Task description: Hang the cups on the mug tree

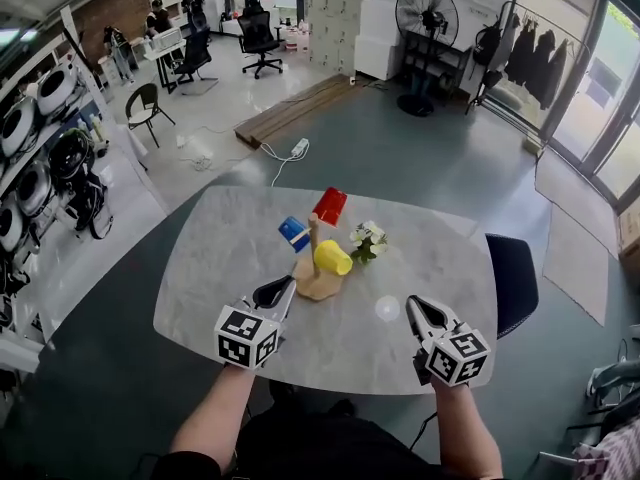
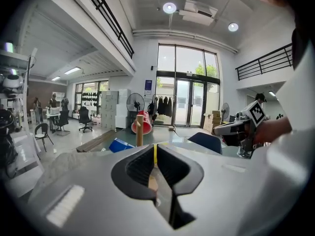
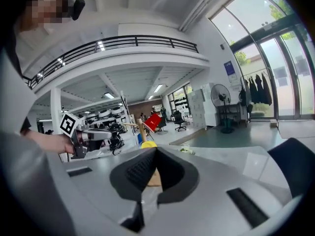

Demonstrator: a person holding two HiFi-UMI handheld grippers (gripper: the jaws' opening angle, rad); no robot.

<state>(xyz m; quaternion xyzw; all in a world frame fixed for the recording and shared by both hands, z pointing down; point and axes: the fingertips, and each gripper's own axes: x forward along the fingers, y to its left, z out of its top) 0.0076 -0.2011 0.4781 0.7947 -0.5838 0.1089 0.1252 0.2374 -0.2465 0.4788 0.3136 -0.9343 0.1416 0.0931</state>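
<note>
Your left gripper [image 1: 284,288] is fully closed: jaws tip to tip, nothing in them. In the left gripper view only a thin slit shows between the pads, and a sliver of yellow shows through it from the far side.

Your right gripper [image 1: 416,308] is the same, with the jaws pressed together and empty. The right gripper view confirms there is nothing between the pads.

Both grippers are over the near half of the table [image 1: 200,278]. The left one is near-left of the mug tree [image 1: 316,263], with its tips just short of the wooden base. The right one is well to the right of the base and apart from it.

All three cups are on the tree:
- The red cup [image 1: 329,206] is on the top peg, far side, and tilted.
- The blue cup [image 1: 293,233] is on the left side, lower than the red one.
- The yellow cup [image 1: 333,258] is on the right side, the lowest of the three, lying sideways just above the base.

The tree stands about mid-table, slightly toward the far edge. A small bunch of flowers [image 1: 367,240] sits on the table just right of the yellow cup. I can't tell whether the two touch.

A dark chair [image 1: 512,278] is against the table's right edge.
</note>
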